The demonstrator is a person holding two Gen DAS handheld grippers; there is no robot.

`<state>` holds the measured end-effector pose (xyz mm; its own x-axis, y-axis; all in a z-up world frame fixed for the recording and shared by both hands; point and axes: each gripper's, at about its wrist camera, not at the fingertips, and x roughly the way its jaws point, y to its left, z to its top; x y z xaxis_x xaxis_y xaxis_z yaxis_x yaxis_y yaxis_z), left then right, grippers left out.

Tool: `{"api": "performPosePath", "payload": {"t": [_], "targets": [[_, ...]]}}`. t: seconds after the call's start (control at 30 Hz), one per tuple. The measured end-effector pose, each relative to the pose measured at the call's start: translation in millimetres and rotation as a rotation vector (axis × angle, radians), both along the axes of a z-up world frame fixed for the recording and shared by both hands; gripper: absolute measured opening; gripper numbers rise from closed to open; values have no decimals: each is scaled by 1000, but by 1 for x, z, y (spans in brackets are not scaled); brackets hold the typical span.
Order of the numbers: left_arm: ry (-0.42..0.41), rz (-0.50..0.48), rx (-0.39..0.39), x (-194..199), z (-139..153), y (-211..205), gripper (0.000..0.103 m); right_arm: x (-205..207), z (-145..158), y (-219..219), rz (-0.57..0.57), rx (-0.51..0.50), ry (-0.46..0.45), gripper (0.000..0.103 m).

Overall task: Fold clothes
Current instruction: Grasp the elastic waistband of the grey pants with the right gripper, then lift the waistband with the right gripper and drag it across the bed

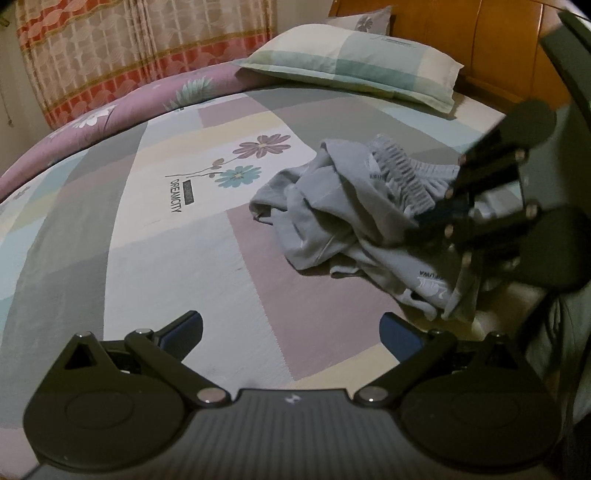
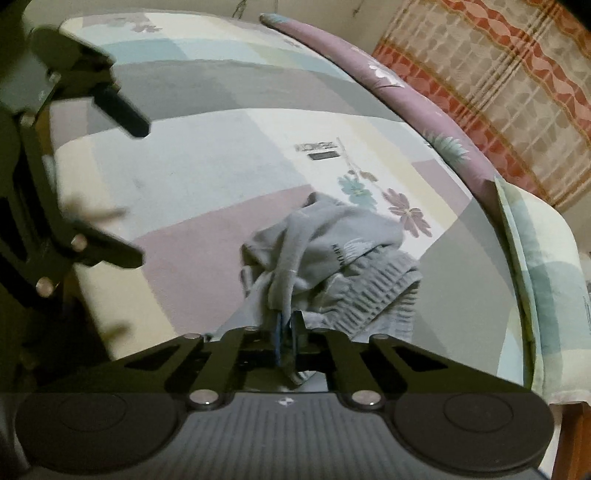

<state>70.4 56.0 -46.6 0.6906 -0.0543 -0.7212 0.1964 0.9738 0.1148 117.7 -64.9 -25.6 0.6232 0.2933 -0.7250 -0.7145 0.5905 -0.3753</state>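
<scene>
Crumpled grey ribbed-waist garment [image 1: 343, 210] pinched in right gripper [image 2: 284, 332]; left gripper [image 1: 291, 328] wide, empty.

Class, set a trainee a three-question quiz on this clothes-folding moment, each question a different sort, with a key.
1. True or false: the left gripper is shut on the garment.
2. Which gripper holds cloth between its jaws? A left, B right, C neither.
3. Fill in: the pillow lies at the bed's ____, by the wooden headboard.

Key: 1 false; 2 B; 3 head.
</scene>
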Motion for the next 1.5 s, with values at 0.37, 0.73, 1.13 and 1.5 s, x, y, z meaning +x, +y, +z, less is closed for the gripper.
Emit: {"api": "performPosePath", "payload": {"t": [0.37, 0.73, 1.13, 1.5], "targets": [[7, -21, -25, 18, -3, 3, 101, 81, 44, -20, -114, 44, -26, 5], [38, -16, -29, 55, -13, 12, 101, 236, 29, -42, -356, 107, 82, 2], [77, -8, -26, 99, -27, 12, 101, 343, -22, -56, -553, 130, 175, 3], [73, -41, -48, 84, -23, -1, 101, 234, -6, -115, -496, 366, 397, 23]]}}
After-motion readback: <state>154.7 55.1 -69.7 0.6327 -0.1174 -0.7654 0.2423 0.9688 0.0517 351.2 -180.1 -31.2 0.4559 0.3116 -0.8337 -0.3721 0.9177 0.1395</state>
